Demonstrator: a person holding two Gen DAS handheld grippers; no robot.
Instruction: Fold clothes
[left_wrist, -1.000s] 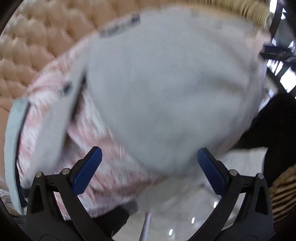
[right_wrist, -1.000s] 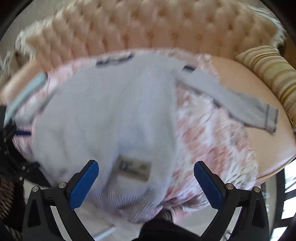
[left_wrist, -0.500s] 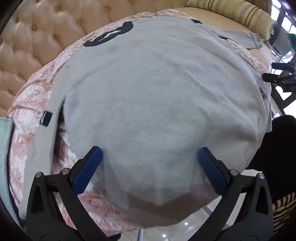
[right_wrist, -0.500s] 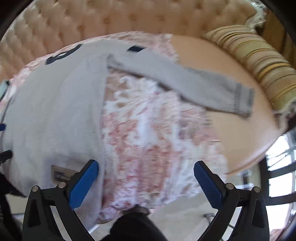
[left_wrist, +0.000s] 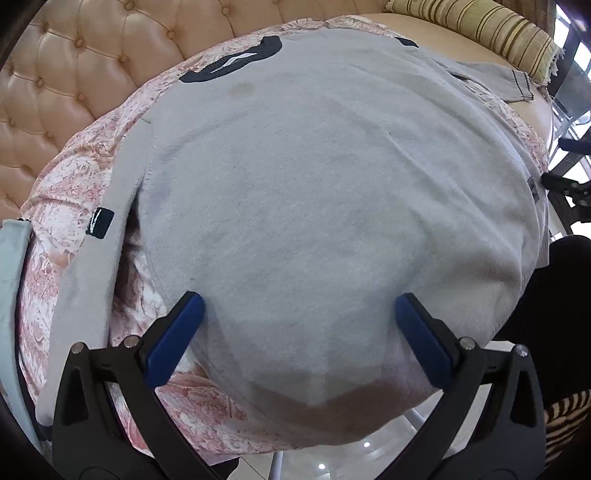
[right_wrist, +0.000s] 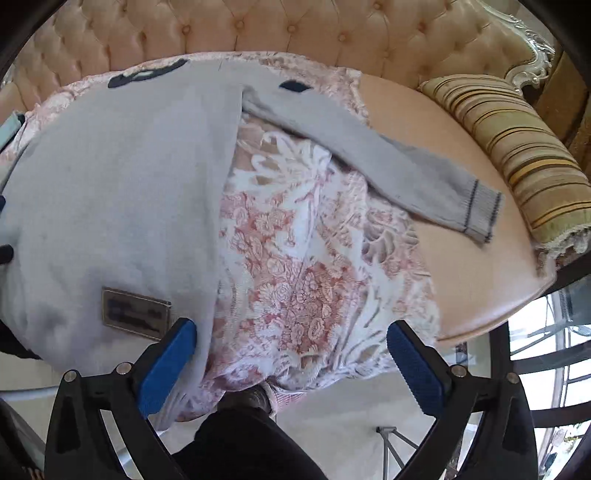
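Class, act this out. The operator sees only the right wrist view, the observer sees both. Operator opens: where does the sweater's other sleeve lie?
Observer: The sleeve runs straight down alongside the sweater, not folded in.
Operator: Is the left gripper holding anything?
Observer: No. The left gripper is open above the hem, gripping nothing.
Operator: Any marking on that sleeve?
Observer: A dark patch on its upper part.

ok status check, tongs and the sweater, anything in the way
Left tongs open over sweater. Right tongs open at its side edge. Sweater flat on floral throw, sleeve spread out. Nothing in the way.
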